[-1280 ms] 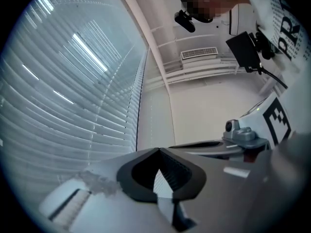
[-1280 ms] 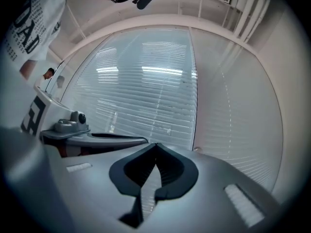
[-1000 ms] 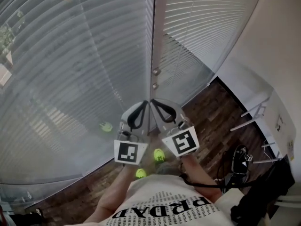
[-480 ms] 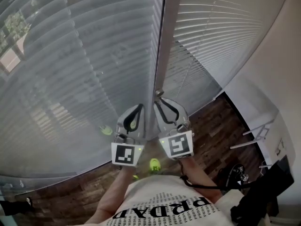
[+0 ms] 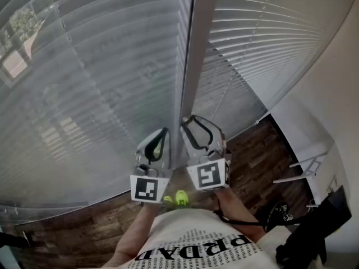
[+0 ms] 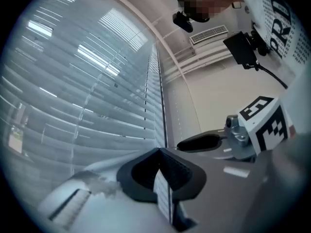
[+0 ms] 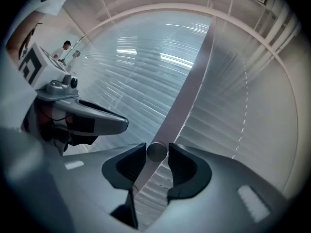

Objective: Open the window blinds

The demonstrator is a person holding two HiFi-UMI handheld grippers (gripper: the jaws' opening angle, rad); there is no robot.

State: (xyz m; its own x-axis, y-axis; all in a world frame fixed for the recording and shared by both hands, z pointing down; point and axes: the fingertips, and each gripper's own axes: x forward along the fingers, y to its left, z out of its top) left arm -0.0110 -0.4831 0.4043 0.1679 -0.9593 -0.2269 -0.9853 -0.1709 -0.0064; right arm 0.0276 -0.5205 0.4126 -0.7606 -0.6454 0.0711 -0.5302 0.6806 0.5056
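Right tongs (image 5: 190,120), jaws just opened wide, straddle one round knob (image 7: 156,152) at their tips, dead ahead at 12 o'clock before the single upright window post (image 5: 193,55). Left tongs (image 6: 158,154) are pinched closed, empty, and less near. Two window blinds (image 5: 95,77) flank the post at 10 and 2 o'clock.

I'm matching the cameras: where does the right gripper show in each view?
Head view: right gripper lower centre, by the window post.
Left gripper view: right side, with its marker cube.
Right gripper view: bottom centre, its tongs have just been opening, round knob between.
Shared landmark: the blinds.
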